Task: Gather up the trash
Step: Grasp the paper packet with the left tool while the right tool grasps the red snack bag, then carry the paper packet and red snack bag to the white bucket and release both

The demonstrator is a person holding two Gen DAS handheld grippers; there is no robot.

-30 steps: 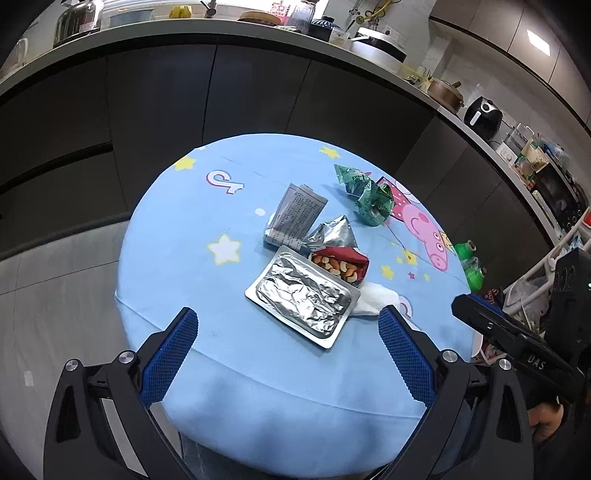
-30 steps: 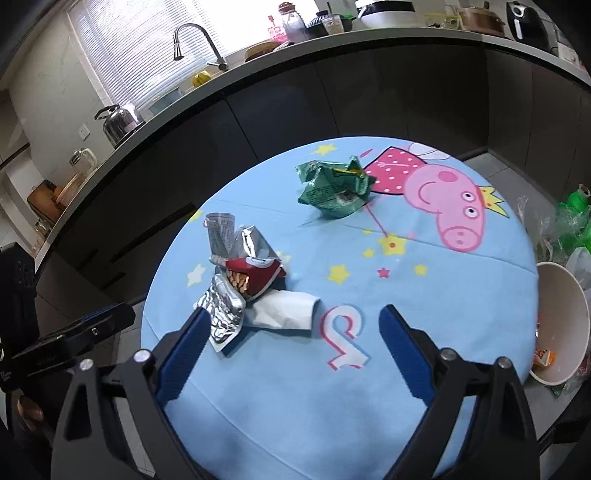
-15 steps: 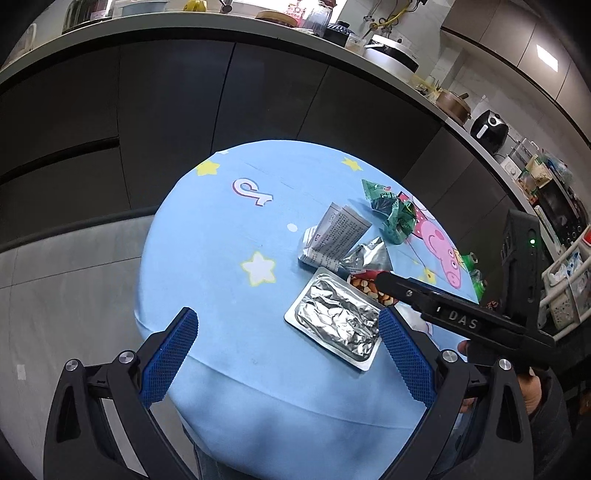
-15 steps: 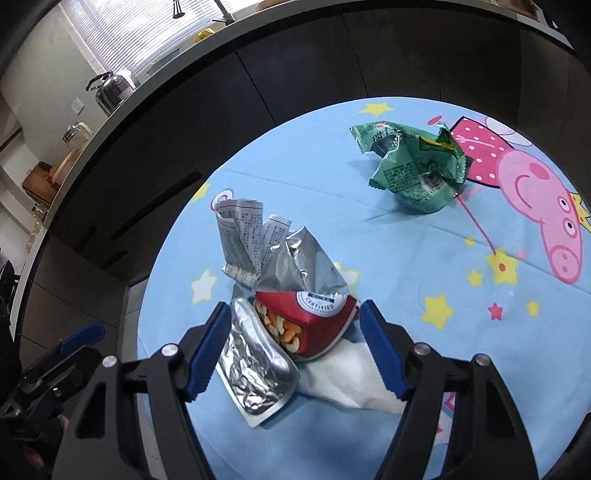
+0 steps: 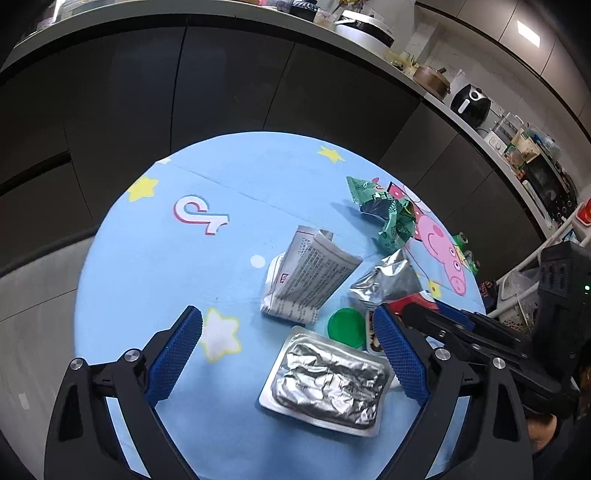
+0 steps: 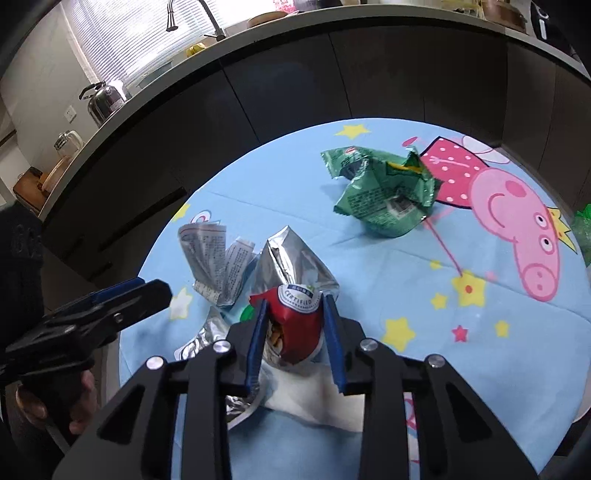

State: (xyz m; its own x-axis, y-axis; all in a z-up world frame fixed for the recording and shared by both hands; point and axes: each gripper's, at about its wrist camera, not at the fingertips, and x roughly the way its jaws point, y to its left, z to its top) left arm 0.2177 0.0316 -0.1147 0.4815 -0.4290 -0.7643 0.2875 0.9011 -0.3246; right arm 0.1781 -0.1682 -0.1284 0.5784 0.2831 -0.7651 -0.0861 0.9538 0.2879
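Note:
Trash lies on a round blue cartoon tablecloth (image 5: 155, 258). My right gripper (image 6: 293, 308) is shut on a red-and-silver snack bag (image 6: 295, 325) with nuts showing inside; its silver top (image 5: 388, 282) stands up. My left gripper (image 5: 291, 350) is open, hovering above a foil tray (image 5: 328, 384). A green cap (image 5: 345, 326) lies just beyond the tray. A folded printed paper (image 5: 310, 280) lies beside it. A crumpled green wrapper (image 6: 384, 195) lies further back. A white napkin (image 6: 321, 402) lies under the bag.
Dark cabinets and a curved counter (image 5: 221, 22) with kitchenware ring the table's far side. A kettle (image 6: 103, 101) and a tap (image 6: 184, 14) stand on the counter at left. Green bottles (image 5: 467, 251) sit past the table's right edge.
My right gripper has closed in on the red snack bag and shut on it. The left gripper has drifted closer over the foil tray. A green cap has come into view.

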